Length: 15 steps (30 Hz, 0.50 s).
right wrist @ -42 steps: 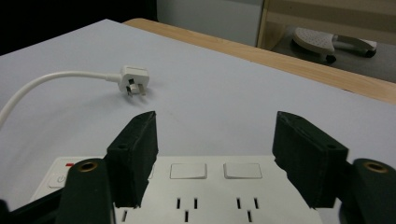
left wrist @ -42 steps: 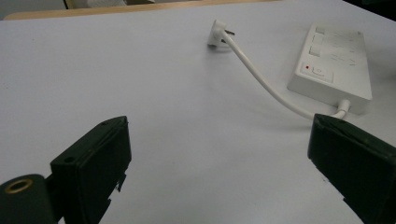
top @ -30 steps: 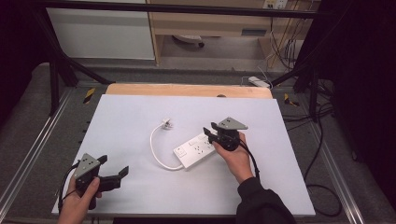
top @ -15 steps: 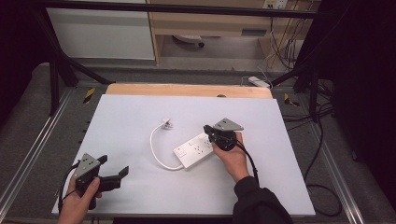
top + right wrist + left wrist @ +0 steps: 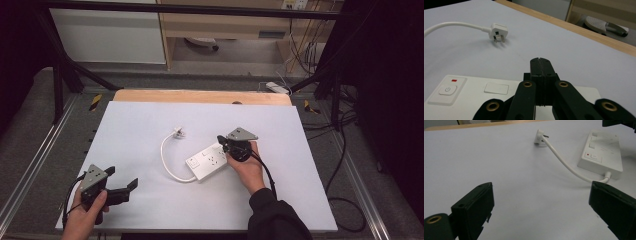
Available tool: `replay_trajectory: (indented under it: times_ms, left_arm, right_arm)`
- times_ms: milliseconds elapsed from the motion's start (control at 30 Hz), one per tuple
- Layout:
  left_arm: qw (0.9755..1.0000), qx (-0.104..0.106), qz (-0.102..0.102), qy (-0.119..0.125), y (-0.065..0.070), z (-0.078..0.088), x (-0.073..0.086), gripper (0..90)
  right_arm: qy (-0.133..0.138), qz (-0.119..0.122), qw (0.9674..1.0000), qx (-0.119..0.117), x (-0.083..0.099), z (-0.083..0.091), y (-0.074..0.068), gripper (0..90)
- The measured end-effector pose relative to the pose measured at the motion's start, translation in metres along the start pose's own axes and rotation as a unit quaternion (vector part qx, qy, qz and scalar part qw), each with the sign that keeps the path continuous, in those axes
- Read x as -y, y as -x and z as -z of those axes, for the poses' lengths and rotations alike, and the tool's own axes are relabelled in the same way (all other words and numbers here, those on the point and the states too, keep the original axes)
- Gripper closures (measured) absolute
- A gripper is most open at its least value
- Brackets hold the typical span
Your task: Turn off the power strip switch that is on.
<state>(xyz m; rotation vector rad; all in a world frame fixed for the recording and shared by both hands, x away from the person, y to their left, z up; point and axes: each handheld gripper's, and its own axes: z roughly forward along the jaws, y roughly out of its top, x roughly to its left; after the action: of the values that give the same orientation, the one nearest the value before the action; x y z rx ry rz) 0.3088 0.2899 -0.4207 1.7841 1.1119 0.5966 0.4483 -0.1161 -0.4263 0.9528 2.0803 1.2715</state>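
High view, items as I read them from my station. Item one: a white rectangular plastic power strip [image 5: 210, 161], lying flat and slanted at the centre of the frame on the pale grey tabletop [image 5: 140, 125]. Item two: its white round cord [image 5: 166, 159], leaving the strip's lower left end, looping left and up to a white three-pin plug [image 5: 177, 132] that lies on the table above and left of the strip, apart from it. Item three: the right gripper [image 5: 223, 141], black with a grey three-cornered plate, held in a hand with a dark sleeve at centre right; I see it over the strip's upper right end.

Right gripper view: the right gripper's [image 5: 540, 61] jaws have just been closing and now stand pressed together with nothing between them, above the strip's [image 5: 469, 95] top face. A power button [image 5: 447, 89] with a small red mark above it sits at lower left; the plug [image 5: 496, 32] lies at upper left, pins toward the camera. Whether the jaws touch the strip I cannot tell.

Left gripper view: the left gripper [image 5: 541, 202] has its jaws wide apart over bare table at the bottom of the frame, holding nothing. The strip [image 5: 602, 155] is at upper right, well apart from it. In the high view the left gripper [image 5: 122, 181] sits at lower left.

A wooden strip [image 5: 200, 96] edges the table's far side.
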Motion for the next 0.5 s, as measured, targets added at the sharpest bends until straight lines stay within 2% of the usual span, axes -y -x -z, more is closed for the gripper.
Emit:
replay_trajectory:
  times_ms: [500]
  left_arm:
    - [1.0000, 0.003, -0.004, -0.003, 0.0015, -0.0008, 0.0001, 6.1]
  right_arm:
    - [-0.017, -0.010, 0.9998, 0.008, 0.0059, -0.0080, 0.0025, 90.0]
